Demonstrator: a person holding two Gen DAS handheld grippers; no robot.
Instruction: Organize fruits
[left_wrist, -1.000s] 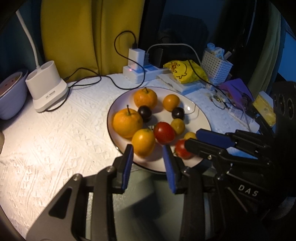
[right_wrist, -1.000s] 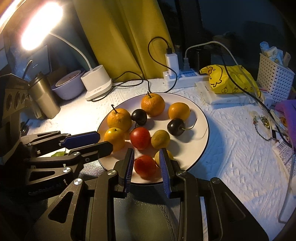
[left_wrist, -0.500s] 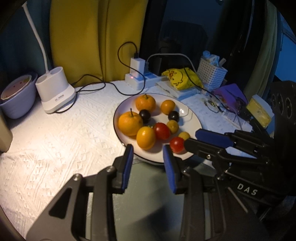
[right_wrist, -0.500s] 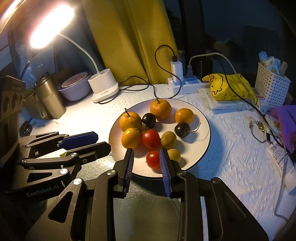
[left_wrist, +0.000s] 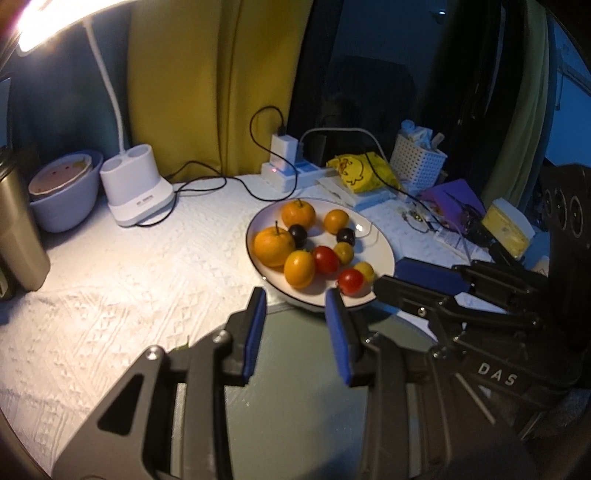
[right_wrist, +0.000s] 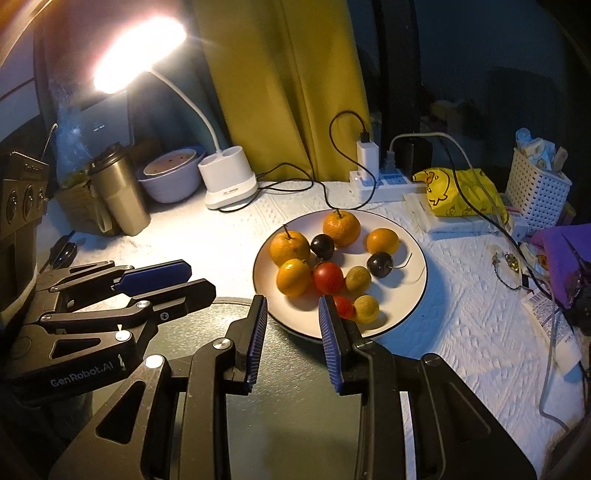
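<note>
Left hand-held gripper (left_wrist: 293, 299), right hand-held gripper (right_wrist: 291, 308): side by side, jaws closed, empty.

White letters "DAS" stood on the black body of the right gripper (left_wrist: 417, 291), seen at the lower right of the left wrist view. "GenRobot.AI" was printed in pale letters on the black body of the left gripper (right_wrist: 177, 280), at the lower left of the right wrist view. Nothing else could be read.

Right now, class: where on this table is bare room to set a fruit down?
Free: white textured cloth between round white plate, white lamp base and steel tumbler. Crowded: right side, with white lattice basket, yellow duck bag, cables.
</note>
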